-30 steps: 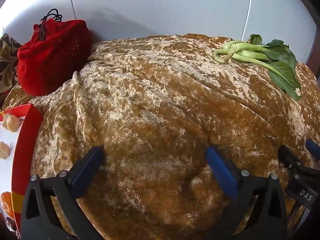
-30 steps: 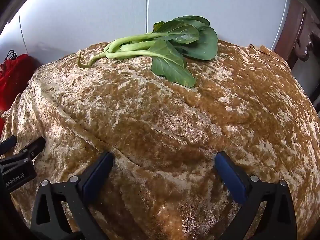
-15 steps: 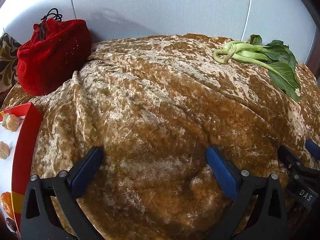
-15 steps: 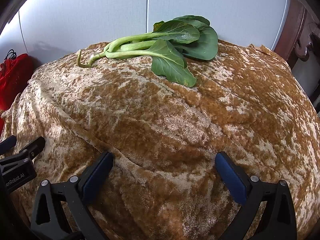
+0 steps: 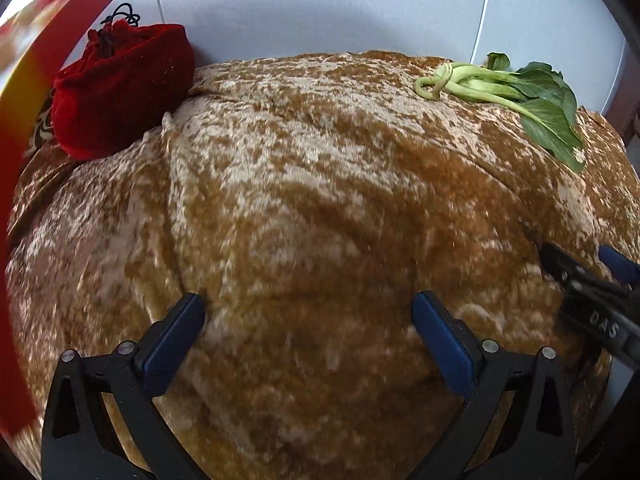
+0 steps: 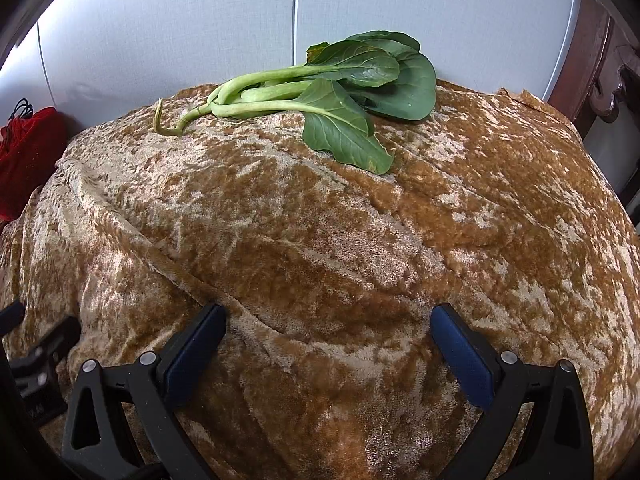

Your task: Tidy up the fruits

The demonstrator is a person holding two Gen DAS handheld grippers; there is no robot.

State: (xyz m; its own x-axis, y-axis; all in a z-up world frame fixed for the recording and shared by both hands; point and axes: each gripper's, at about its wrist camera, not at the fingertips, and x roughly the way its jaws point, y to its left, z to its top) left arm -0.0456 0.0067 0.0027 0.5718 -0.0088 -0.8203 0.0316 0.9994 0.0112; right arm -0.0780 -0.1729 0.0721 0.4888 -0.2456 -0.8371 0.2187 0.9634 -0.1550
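— Since a moment ago: what has shifted?

— Left camera, chiefly. It has lifted and tipped; the red box [image 5: 16, 128], which lay flat at the lower left with small pieces in it, now stands as a blurred red-and-yellow edge up the left side of that view. Right view unchanged.

— List the items, left to right.

— Item one: red box, far left, contents not legible now. Item two: red velvet pouch [image 5: 120, 88], drawstring top, at the back left against the pale wall. Item three: worktop [image 5: 320, 220], draped in crushed gold-brown velvet, bare across its middle. Item four: leafy greens [image 6: 320, 96], back right, lying flat on the cloth.

— Fruit?

— None that I can make out on the cloth. If any is present it would be in the box, and I cannot tell.

— Left gripper [image 5: 308, 332]?

— Fingers wide apart, nothing between them, over the near centre of the cloth.

— Right gripper [image 6: 328, 336]?

— Same: fingers spread, empty, its tip just showing at the right edge of the left view.

— The greens relative to the fingers?

— Ahead of the right gripper, well apart from it. Long axis runs roughly across the view, stem end left, leaves right. The right hand looks nearer; the left would have to cross the whole cloth. A reach straight forward would, I judge, meet the stalks crosswise.
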